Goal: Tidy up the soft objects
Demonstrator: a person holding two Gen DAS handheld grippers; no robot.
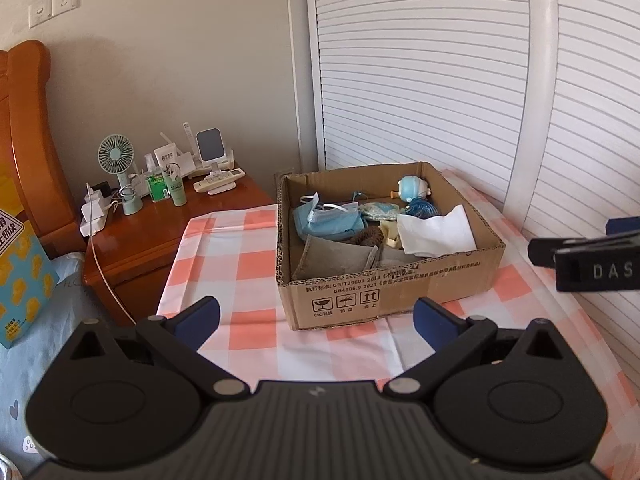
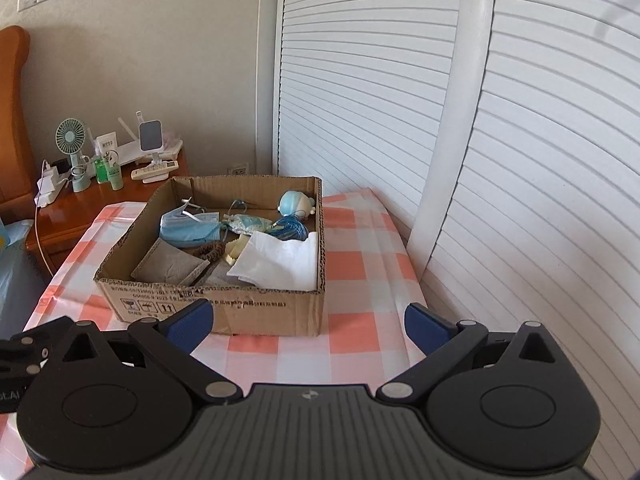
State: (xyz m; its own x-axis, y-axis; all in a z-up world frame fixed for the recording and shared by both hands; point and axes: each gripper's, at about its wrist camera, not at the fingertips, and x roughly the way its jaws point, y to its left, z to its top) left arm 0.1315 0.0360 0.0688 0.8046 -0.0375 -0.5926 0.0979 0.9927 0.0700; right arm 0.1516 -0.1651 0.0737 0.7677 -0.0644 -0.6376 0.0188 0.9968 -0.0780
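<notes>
Cardboard box [image 2: 224, 308] of soft objects sits on the checked table [image 2: 360, 272], ahead and slightly left of the right gripper [image 2: 308, 326]; both the right and left gripper [image 1: 316, 322] gape wide, empty.

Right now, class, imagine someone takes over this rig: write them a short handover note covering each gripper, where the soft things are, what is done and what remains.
Left gripper: open, empty, in front of the cardboard box.
Right gripper: open, empty, also short of the box.
In the box: blue face masks, grey cloth, white cloth, brown scrunchie, blue toy.
Done: everything soft in view is in the box; the checked tablecloth holds nothing else.
Left: perhaps tidying inside the box.
</notes>
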